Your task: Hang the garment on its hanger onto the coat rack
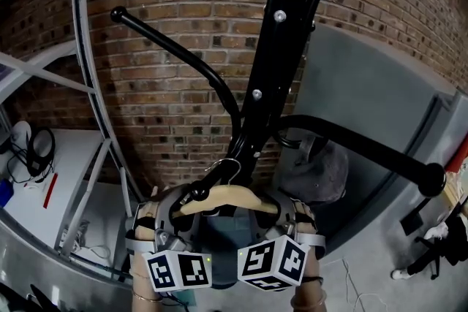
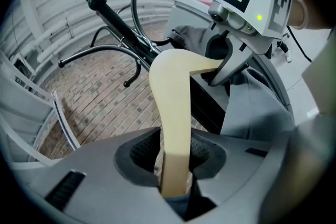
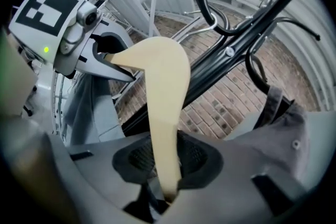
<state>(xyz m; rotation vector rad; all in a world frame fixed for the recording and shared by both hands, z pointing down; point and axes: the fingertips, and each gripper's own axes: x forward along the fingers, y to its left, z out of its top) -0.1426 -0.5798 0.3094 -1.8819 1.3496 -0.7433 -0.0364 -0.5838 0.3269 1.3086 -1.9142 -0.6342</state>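
A pale wooden hanger point(image 1: 228, 196) carries a grey-blue garment point(image 1: 223, 239) just under the black coat rack point(image 1: 274, 55). Its metal hook point(image 1: 225, 169) sits close against the rack's pole; I cannot tell whether it rests on an arm. My left gripper point(image 1: 178, 210) has the hanger's left arm point(image 2: 176, 113) between its jaws, and a thin gap shows beside the wood, so it stands open point(image 2: 176, 168). My right gripper point(image 1: 289, 212) is shut on the hanger's other arm point(image 3: 163, 113), the pads pressing the wood point(image 3: 165, 168).
A brick wall point(image 1: 168, 25) stands behind the rack. A grey cap point(image 1: 316, 173) hangs from a lower rack arm point(image 1: 365, 146) that sticks out to the right. A curved metal tube point(image 1: 86, 69) and white shelving point(image 1: 51, 172) are on the left, a grey panel point(image 1: 373, 99) on the right.
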